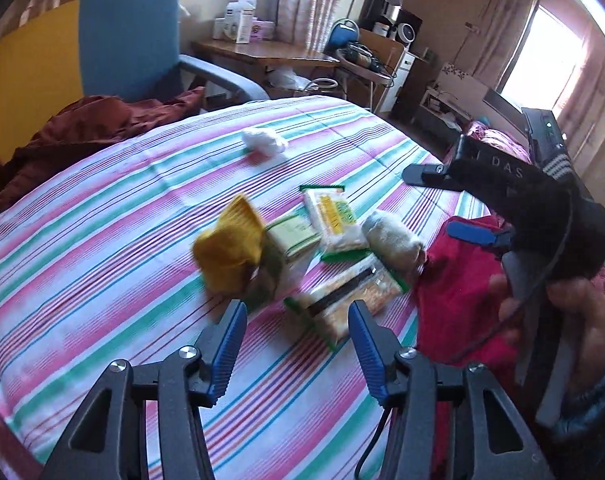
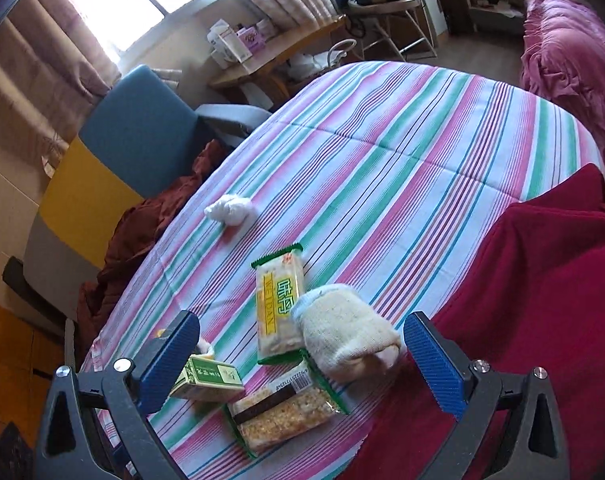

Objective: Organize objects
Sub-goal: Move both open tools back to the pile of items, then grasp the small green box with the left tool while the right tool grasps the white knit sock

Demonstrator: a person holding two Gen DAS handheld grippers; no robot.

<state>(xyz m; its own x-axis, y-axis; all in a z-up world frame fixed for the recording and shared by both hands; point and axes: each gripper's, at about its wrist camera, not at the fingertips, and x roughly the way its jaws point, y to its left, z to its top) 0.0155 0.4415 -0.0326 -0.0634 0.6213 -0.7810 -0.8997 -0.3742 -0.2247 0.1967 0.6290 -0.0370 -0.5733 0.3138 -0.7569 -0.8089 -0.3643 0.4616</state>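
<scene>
Bed [image 2: 402,152]: striped sheet carries the clutter, bunched near its close edge, likely for sorting.
Left tongs [image 1: 298,344]: spread wide, empty, aimed at the snack packets [image 1: 334,220].
Right tongs [image 2: 302,356]: spread wide, empty, bracketing the cream sock roll [image 2: 346,336] and small green box [image 2: 208,380].
Left view only: yellow sock bundle [image 1: 230,248], right hand's device.
White wad [image 2: 232,208]: lies apart, farther off.

The striped bed [image 2: 402,152] bears snack packets [image 2: 279,312], a cream sock roll [image 2: 346,336], a white wad [image 2: 232,209] and a red cloth [image 2: 542,300].
</scene>
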